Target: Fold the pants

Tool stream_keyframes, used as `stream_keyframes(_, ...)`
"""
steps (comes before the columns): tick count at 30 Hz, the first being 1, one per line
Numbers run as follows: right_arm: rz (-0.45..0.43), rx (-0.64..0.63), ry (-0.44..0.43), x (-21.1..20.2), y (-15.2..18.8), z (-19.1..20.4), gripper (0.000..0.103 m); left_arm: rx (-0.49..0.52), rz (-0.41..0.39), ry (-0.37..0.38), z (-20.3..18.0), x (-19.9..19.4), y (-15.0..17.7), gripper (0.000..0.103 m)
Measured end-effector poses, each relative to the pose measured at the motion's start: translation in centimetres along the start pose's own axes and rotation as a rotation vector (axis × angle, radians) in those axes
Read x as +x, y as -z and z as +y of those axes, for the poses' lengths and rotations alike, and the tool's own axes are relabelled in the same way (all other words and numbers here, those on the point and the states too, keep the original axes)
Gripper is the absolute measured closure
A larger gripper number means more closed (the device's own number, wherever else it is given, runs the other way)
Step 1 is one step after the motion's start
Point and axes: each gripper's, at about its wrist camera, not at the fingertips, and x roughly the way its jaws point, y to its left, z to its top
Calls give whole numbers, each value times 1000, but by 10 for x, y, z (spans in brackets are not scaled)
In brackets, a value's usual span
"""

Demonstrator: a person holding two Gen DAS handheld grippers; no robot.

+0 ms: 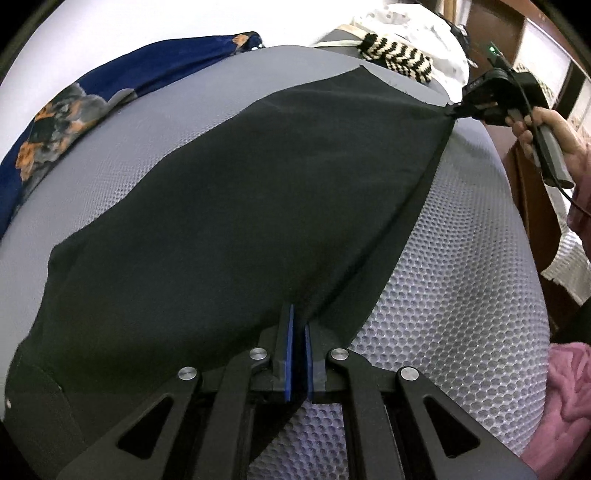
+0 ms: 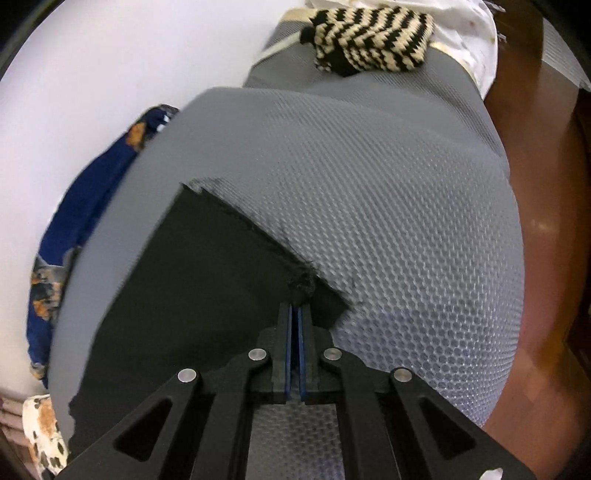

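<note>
The black pants (image 1: 236,206) lie spread out on a gray bumpy mat (image 1: 443,302). In the left wrist view they fill the middle of the frame, from the lower left up to the upper right. One edge of the cloth is pulled tight in a straight line between the two tongs. The left gripper (image 1: 298,328) bites that edge at the bottom middle of the frame. The right gripper (image 1: 466,108) bites the far corner at the upper right, and a hand (image 1: 546,129) holds its handle.

In the right wrist view the pants (image 2: 177,280) sit in the lower left, and the pinched corner bunches up just above the right gripper (image 2: 295,314).

The mat has small round dimples all over. A blue cloth with orange patches (image 1: 70,122) lies along its left side. A black and cream striped knit thing (image 2: 369,37) rests at the top of the mat, next to white cloth (image 1: 417,33). A pink cloth (image 1: 565,402) shows at the lower right of the left view. Brown wood (image 2: 532,206) runs down the right side of the right view. The wall (image 2: 110,74) behind is pale.

Both tongs are nearly closed, with only a thin gap between the blue pads (image 1: 288,350), and each one holds the pants.
</note>
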Motion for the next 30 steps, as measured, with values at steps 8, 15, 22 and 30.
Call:
stream_keyframes(8,-40,-39,38,-14,10,4,101,40,-23,17,-6,-7,4,98)
stream_keyframes(15,-12,-37,78,2,14,1,92,22,-3,26,1,1,0,90)
stream_keyframes(22,-71,-55,129,-23,4,6,74,-126,-94,82,24,-33,10,60)
stream_keyframes(30,25,-372,-113,-29,6,117,74,-444,-259,-113,106,-77,38,58)
